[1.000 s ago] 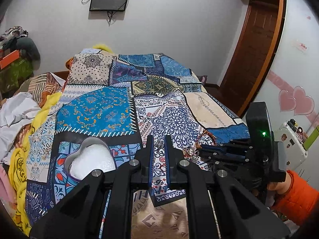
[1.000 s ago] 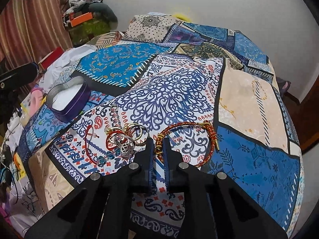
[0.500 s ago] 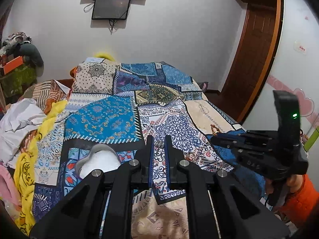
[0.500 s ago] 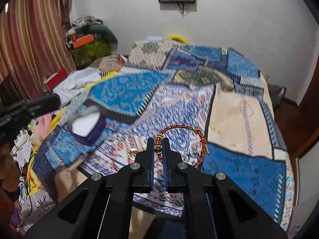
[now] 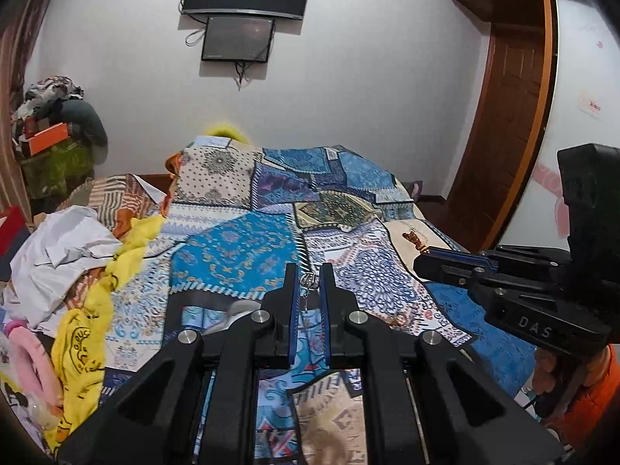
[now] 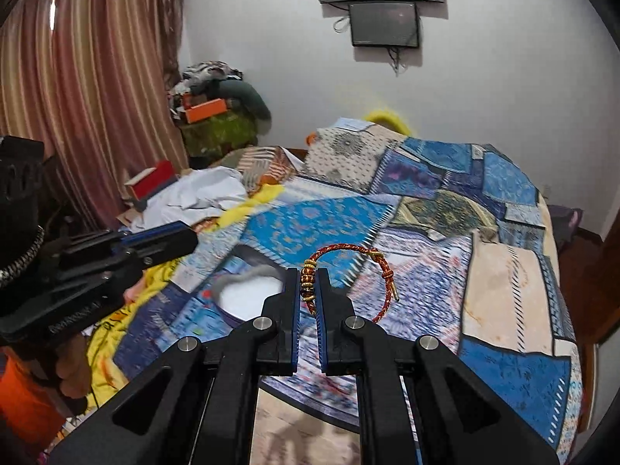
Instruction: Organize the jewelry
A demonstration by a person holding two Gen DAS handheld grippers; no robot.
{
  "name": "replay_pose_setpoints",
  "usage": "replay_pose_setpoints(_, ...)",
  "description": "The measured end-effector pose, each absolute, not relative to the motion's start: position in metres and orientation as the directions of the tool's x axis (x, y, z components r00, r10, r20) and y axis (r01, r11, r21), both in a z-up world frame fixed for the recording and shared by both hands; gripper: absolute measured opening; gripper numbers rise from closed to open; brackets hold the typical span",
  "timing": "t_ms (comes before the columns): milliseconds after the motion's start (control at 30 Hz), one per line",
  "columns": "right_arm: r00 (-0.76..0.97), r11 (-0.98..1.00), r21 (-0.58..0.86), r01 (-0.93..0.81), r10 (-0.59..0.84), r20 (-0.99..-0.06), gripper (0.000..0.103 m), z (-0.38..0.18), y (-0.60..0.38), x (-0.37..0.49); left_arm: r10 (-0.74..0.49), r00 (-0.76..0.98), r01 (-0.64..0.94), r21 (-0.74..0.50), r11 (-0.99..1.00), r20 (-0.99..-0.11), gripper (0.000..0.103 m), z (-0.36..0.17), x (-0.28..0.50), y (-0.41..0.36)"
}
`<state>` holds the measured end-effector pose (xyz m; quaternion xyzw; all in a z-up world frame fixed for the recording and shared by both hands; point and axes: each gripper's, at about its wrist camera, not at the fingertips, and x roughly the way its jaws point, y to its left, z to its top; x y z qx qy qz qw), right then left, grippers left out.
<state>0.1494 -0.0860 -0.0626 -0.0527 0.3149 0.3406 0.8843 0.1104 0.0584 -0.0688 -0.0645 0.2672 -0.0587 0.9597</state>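
My right gripper (image 6: pixel 306 275) is shut on the beaded end of a red and gold cord bracelet (image 6: pixel 341 247), whose loop hangs in the air over the patchwork quilt (image 6: pixel 503 271). From the left wrist view that gripper (image 5: pixel 420 261) comes in from the right with a bit of the bracelet (image 5: pixel 414 238) at its tip. My left gripper (image 5: pixel 309 271) is shut on a small silver piece (image 5: pixel 310 281) with a bit dangling below. A heart-shaped box (image 6: pixel 252 290) with a white lining sits open on the quilt below, half hidden behind the left finger (image 5: pixel 238 308).
Crumpled white cloth (image 5: pixel 58 248) and yellow fabric (image 5: pixel 77 333) pile up along the bed's left side. An orange-sleeved hand (image 5: pixel 581 399) holds the right gripper. Screens (image 5: pixel 240 38) hang on the far wall, a wooden door (image 5: pixel 503 116) stands right, and a striped curtain (image 6: pixel 77 97) left.
Both grippers have risen from the bed. The right one has lifted the bracelet off the quilt, and it now hangs in the air. The other jewelry has dropped out of view.
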Motion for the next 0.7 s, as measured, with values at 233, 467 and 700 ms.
replay_pose_setpoints(233, 0.537, 0.727, 0.137, -0.673, 0.607, -0.586, 0.006, -0.063, -0.056, 0.146, -0.108, 0.855, 0.043, -0.138, 0.99, -0.507, 0.008, -0.07, 0.111, 0.08)
replay_pose_setpoints(467, 0.466, 0.687, 0.159, -0.709, 0.625, -0.627, 0.006, -0.085, -0.027, 0.154, -0.101, 0.838, 0.032, -0.136, 0.99, -0.536, 0.008, -0.081, 0.121, 0.098)
replay_pose_setpoints(700, 0.376, 0.653, 0.186, -0.734, 0.62, -0.689, 0.006, -0.115, -0.003, 0.171, -0.116, 0.804, 0.036, -0.146, 0.989, -0.584, 0.008, -0.104, 0.137, 0.109)
